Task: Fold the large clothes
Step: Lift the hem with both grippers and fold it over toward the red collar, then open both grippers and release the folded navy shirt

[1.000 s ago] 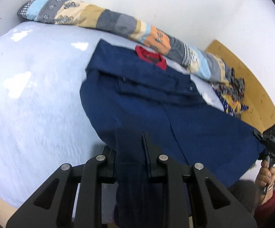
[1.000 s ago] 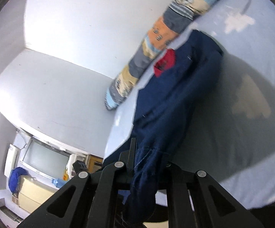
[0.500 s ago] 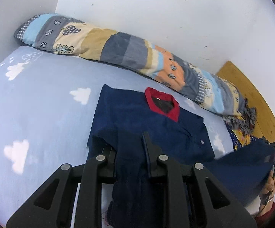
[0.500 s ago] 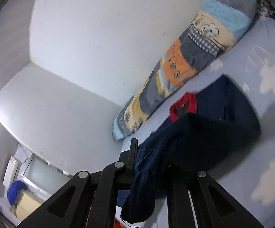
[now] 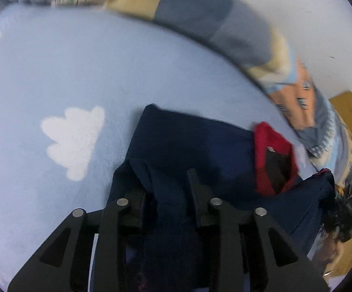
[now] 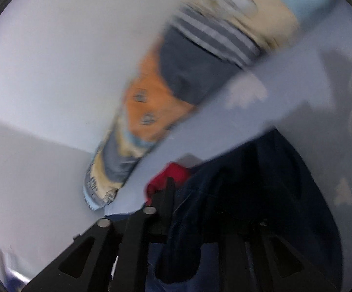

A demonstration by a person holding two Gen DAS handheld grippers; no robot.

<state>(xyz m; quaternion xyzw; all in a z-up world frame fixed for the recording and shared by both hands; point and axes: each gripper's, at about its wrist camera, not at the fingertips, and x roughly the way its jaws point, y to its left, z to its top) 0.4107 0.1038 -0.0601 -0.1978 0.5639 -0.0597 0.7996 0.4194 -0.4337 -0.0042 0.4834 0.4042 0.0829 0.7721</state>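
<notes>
Since half a second ago both grippers have swung in close over the collar end. Navy shirt point(image 5: 190, 143) lies on the cloud-print sheet point(image 5: 54, 77), hem doubled up near its red collar point(image 5: 273, 146). Left gripper point(image 5: 168, 189) and right gripper point(image 6: 190, 202): jaws just been easing apart, hem fabric between both; grip uncertain through blur

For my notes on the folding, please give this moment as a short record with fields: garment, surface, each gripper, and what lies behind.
garment: dark blue shirt with red collar, hem brought up toward the collar
surface: light blue bed sheet with white clouds
left gripper: jaws have just been opening, blue cloth between them
right gripper: jaws have just been opening, blue cloth between them, view blurred
behind: striped patchwork quilt along the white wall
</notes>
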